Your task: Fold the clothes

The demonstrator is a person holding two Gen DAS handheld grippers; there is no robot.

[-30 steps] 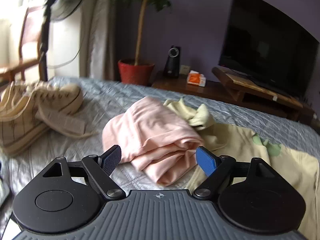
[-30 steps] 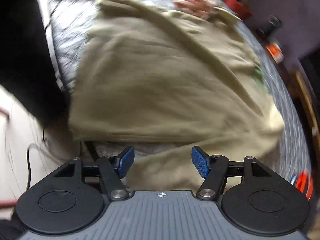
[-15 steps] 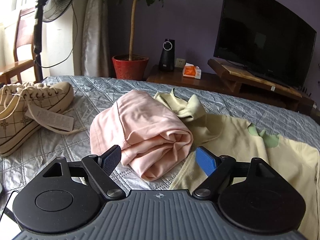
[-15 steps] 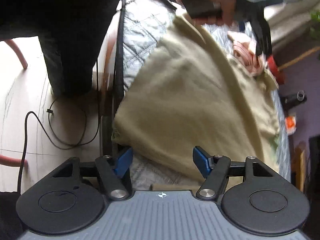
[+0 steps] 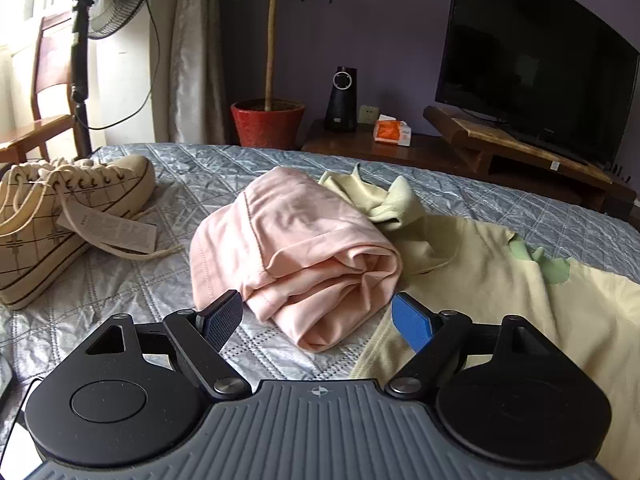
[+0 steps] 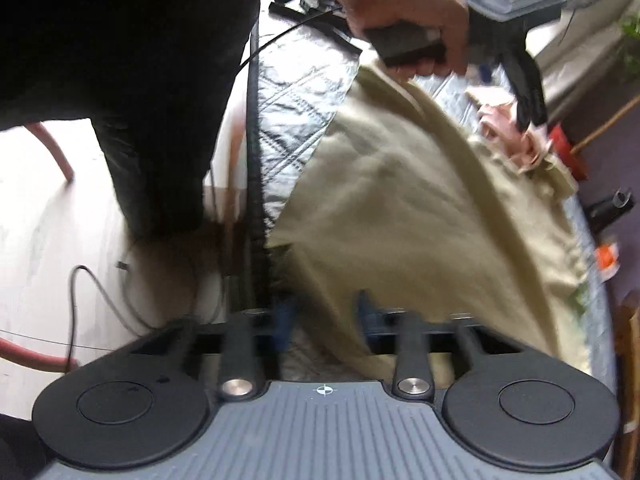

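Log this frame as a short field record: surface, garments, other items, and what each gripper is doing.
surface: bed with grey quilted cover
garments: yellow top spread flat; pink garment bunched beside it, overlapping its edge
other items: pair of cream sneakers with tag, on the bed's left side
left gripper: open, empty, facing the pink garment
right gripper: fingers narrowed around the yellow top's hem at the bed edge; picture blurred, grip unconfirmed
person: hand holding the left gripper's handle
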